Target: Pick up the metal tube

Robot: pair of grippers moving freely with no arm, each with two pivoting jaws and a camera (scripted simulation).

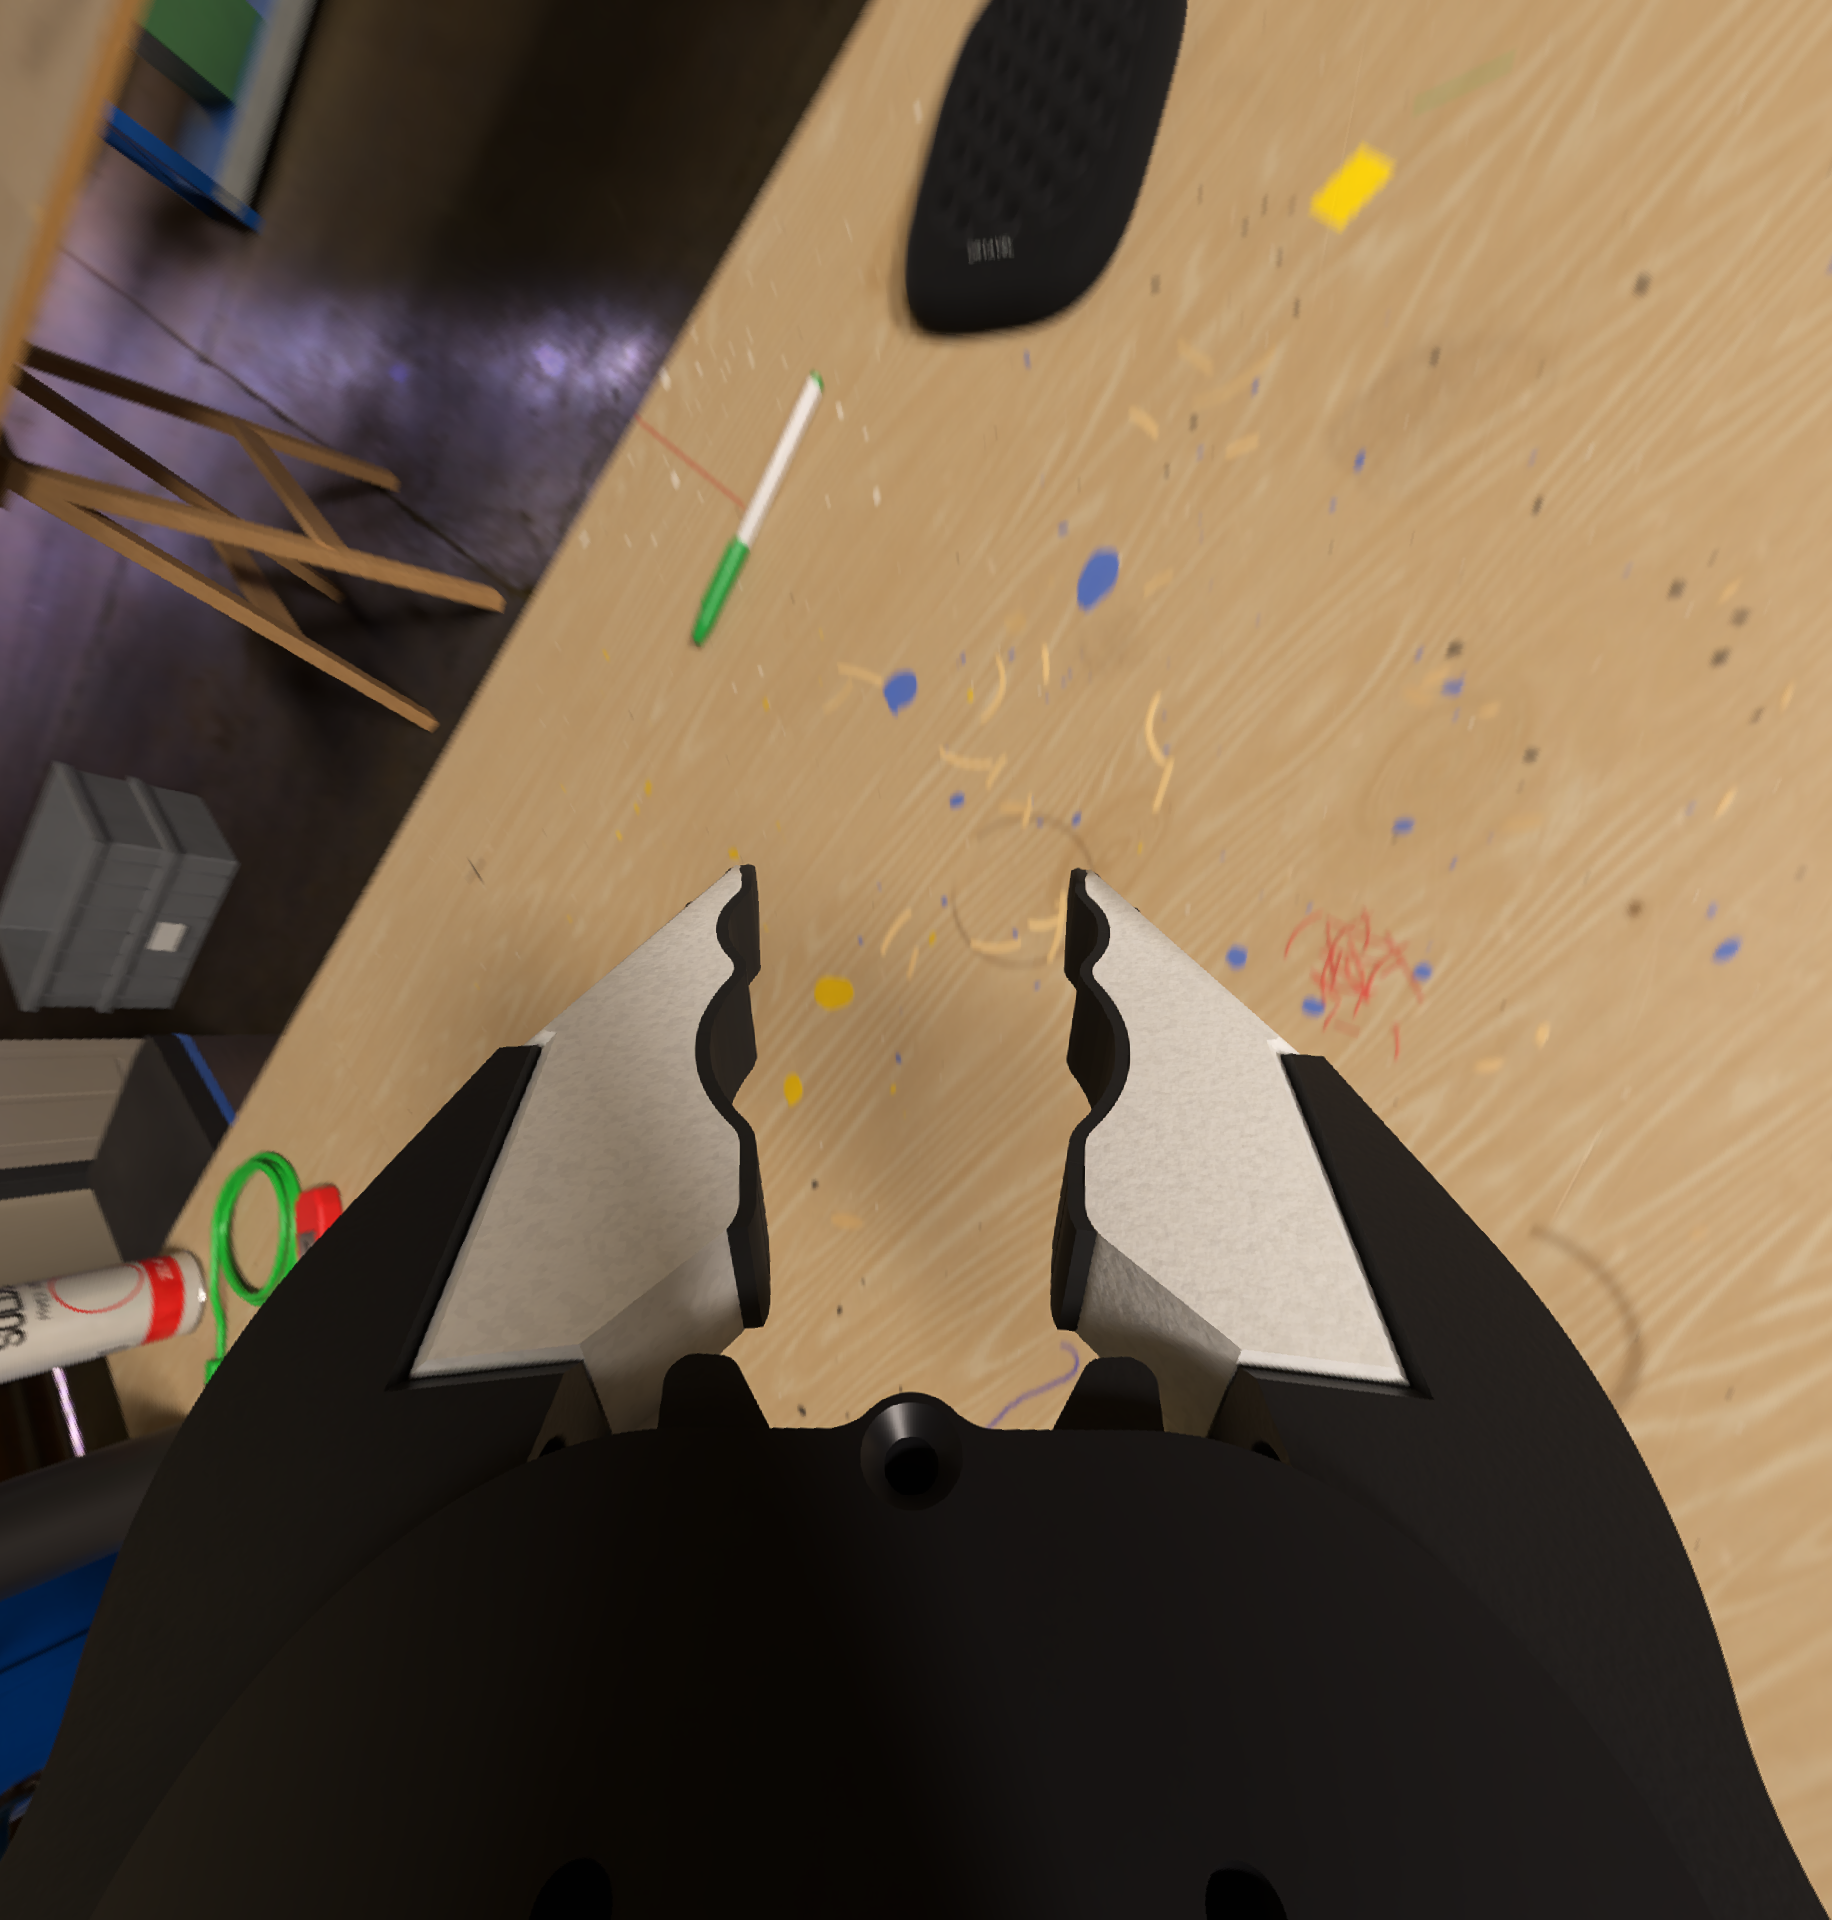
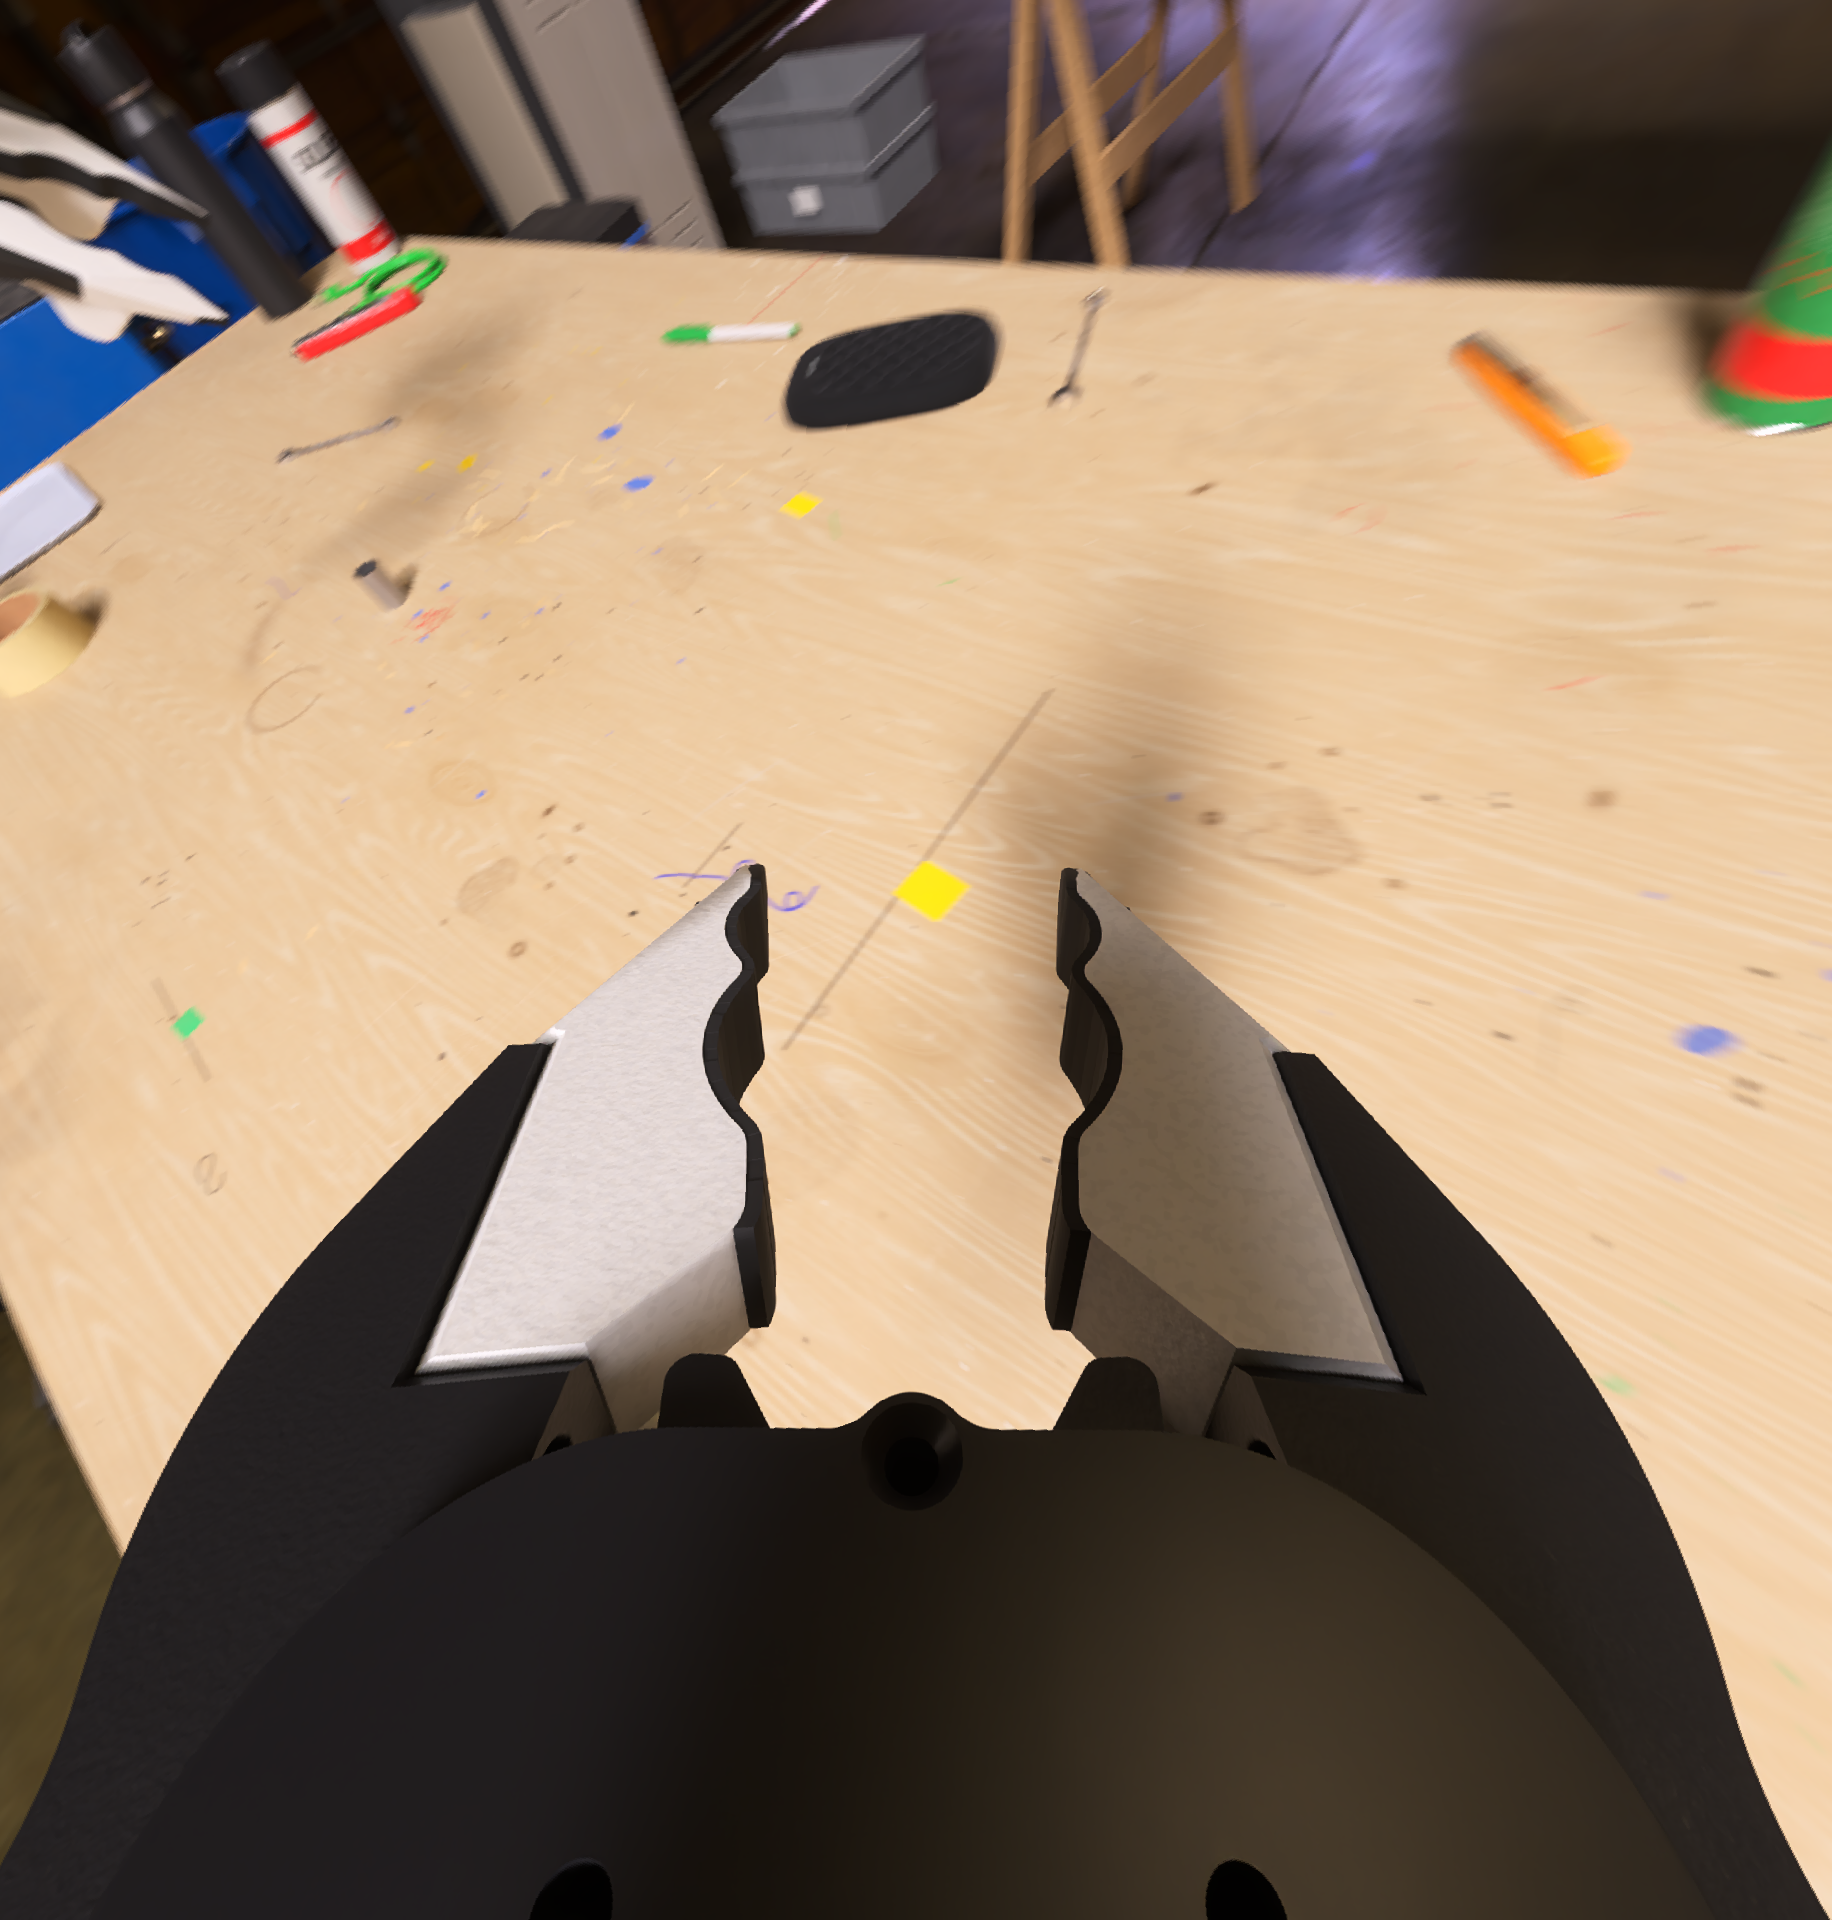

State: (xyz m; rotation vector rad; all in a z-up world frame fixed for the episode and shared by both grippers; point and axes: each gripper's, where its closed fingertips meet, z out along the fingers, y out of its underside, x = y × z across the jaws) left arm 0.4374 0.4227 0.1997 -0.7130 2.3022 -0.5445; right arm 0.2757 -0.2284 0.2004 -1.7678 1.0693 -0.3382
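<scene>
Nothing picked up yet. Left gripper point(image 1: 912, 883) jaws apart, empty, over bare counter point(image 1: 1411, 1039). Right gripper point(image 2: 910, 883) jaws apart, empty too. Metal tube point(image 2: 380, 583) lies far off on counter, near tape roll point(image 2: 20, 644). Reach, grab and lift all left.

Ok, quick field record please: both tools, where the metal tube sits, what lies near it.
left tool: open, empty, over bare tabletop
right tool: open, empty, above a yellow square mark
metal tube: small, lying on the table, far left in right wrist view; ungrasped
near tube: tape roll, thin wrench
tube in left wrist view: not visible
</scene>
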